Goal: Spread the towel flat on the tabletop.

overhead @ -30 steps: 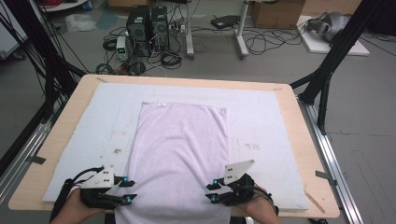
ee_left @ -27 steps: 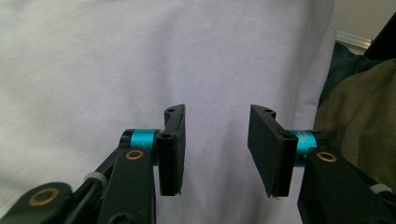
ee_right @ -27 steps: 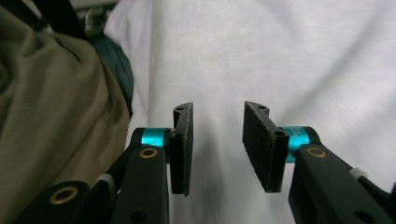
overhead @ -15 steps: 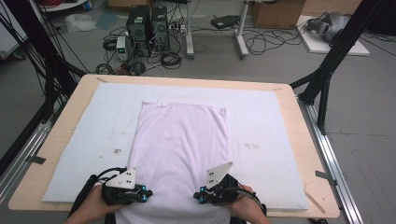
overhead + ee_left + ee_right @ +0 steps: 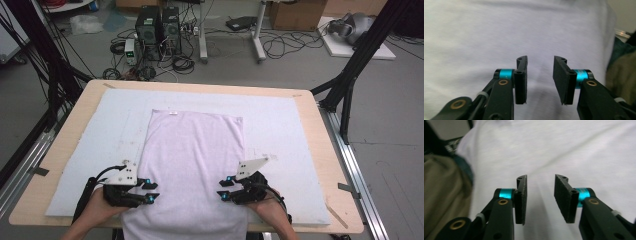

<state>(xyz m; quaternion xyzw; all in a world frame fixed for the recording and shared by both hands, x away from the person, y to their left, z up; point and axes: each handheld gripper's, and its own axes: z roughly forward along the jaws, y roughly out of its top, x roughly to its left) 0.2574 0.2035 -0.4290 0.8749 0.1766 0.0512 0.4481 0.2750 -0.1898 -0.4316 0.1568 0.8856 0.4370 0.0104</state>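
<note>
A pale lilac cloth [image 5: 192, 165] lies spread flat on a white mat [image 5: 280, 130] that covers most of the wooden worktop [image 5: 75, 120]. The cloth sits in the middle of the mat, its far edge straight and square, its near end running over the front edge of the worktop and hanging down toward the person. A small white label shows at the middle of the far edge.

The left tool [image 5: 150, 191] lies low at the near left side of the cloth, held in the person's left hand [image 5: 97, 210], pointing inward across the fabric. In the left gripper view the left tool [image 5: 539, 75] has a clear gap between its two black pads, and its jaws have just been opening; only the flat cloth [image 5: 499, 32] shows beyond the gap, and nothing is caught between them.

The right tool [image 5: 223, 189] mirrors it at the near right side of the cloth, held in the right hand [image 5: 270, 212] and pointing inward toward the other. In the right gripper view the right tool [image 5: 540, 195] also stands partly open, its jaws having just been opening, with the cloth [image 5: 574, 152] lying loose beneath and a soft fold running up between them. Neither pad presses on the fabric.

The two tools are well apart, with the width of the cloth between them.
</note>
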